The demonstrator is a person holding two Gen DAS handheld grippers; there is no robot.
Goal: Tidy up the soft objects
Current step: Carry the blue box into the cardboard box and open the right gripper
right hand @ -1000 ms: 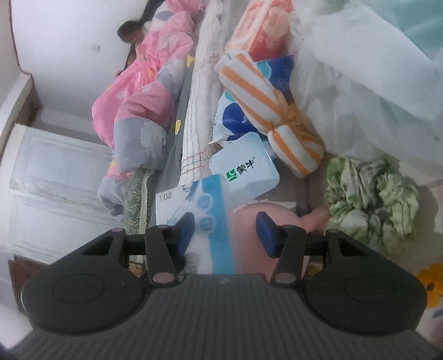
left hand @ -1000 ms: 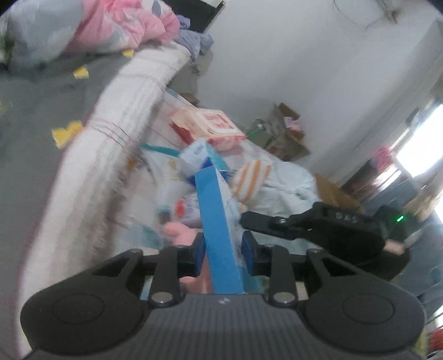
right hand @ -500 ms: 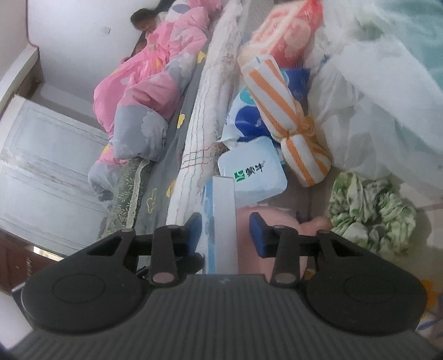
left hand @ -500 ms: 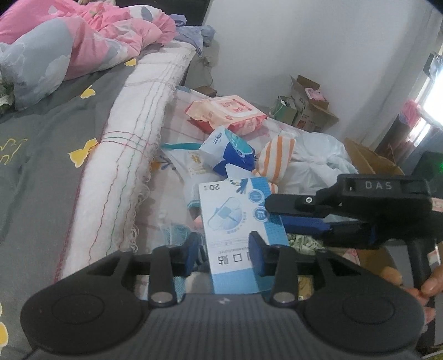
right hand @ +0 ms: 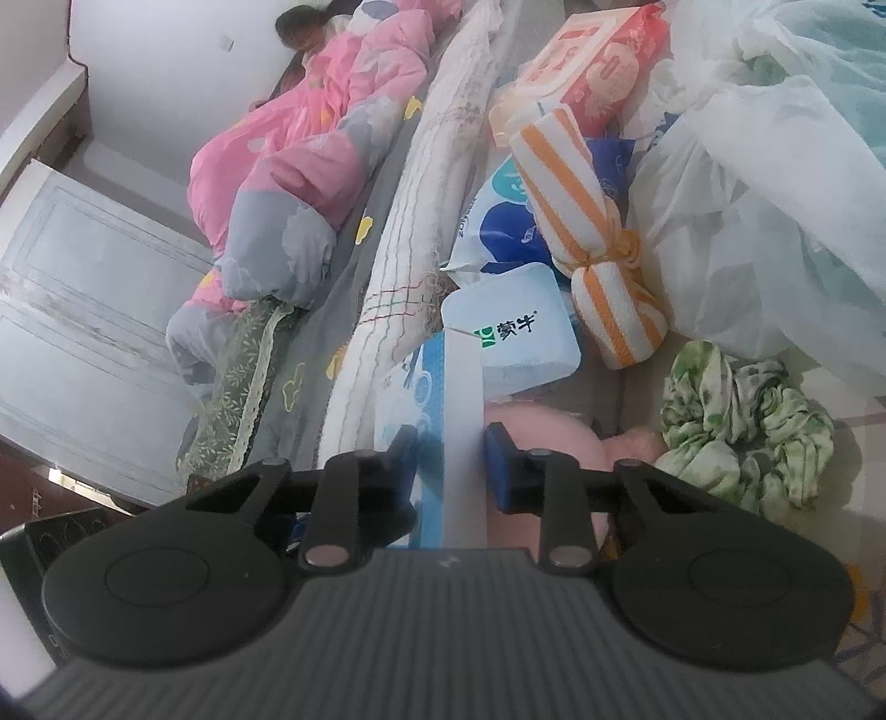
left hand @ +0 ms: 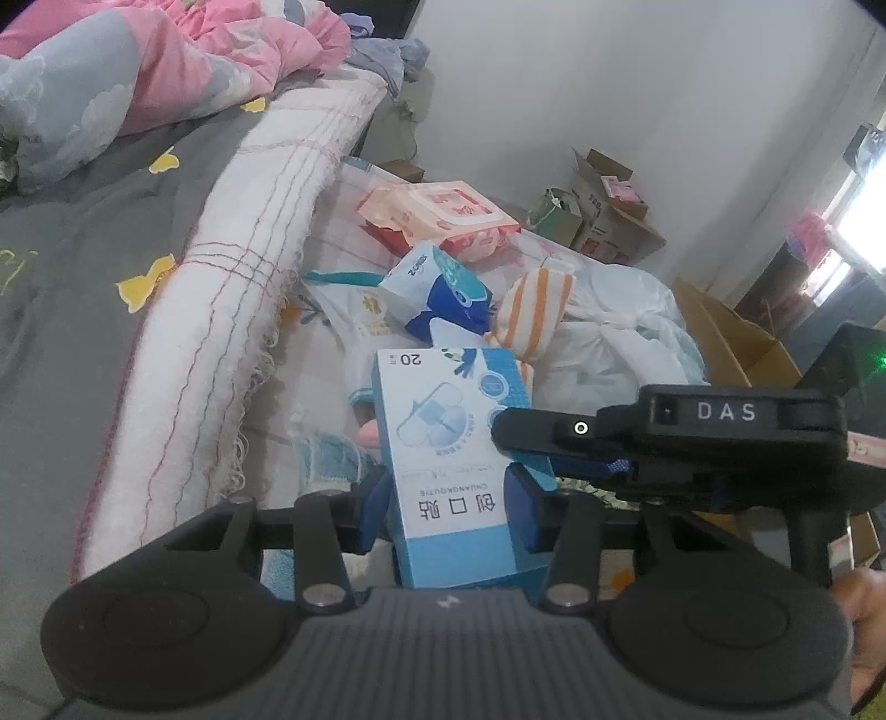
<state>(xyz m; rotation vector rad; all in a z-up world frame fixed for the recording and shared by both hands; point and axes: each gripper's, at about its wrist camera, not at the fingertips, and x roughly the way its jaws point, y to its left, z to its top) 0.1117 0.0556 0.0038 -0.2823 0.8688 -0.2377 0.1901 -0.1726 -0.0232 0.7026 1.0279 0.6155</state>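
A blue and white plaster box (left hand: 448, 443) stands between the pads of my left gripper (left hand: 451, 507), its printed face towards the camera and both pads against its side edges. My right gripper (left hand: 509, 448) reaches in from the right and clamps the box's right part. In the right wrist view the box (right hand: 462, 399) is edge-on in the right gripper (right hand: 451, 459), whose jaws are closing, pads at its flat faces. Soft things lie beyond: an orange-striped cloth bundle (right hand: 587, 221), a green patterned cloth (right hand: 742, 426) and a pink plush (right hand: 548, 437).
A milk box (right hand: 515, 332), blue tissue pack (left hand: 437, 293), pink wipes pack (left hand: 443, 213) and white plastic bag (right hand: 747, 183) crowd the surface. A rolled white quilt edge (left hand: 238, 310) borders a bed where a person (right hand: 299, 33) lies under a pink duvet. Cardboard boxes (left hand: 603, 216) stand by the wall.
The box has turned from edge-on to face-on in the left gripper, whose jaws widened. The right gripper's jaws have narrowed onto the box's flat faces.
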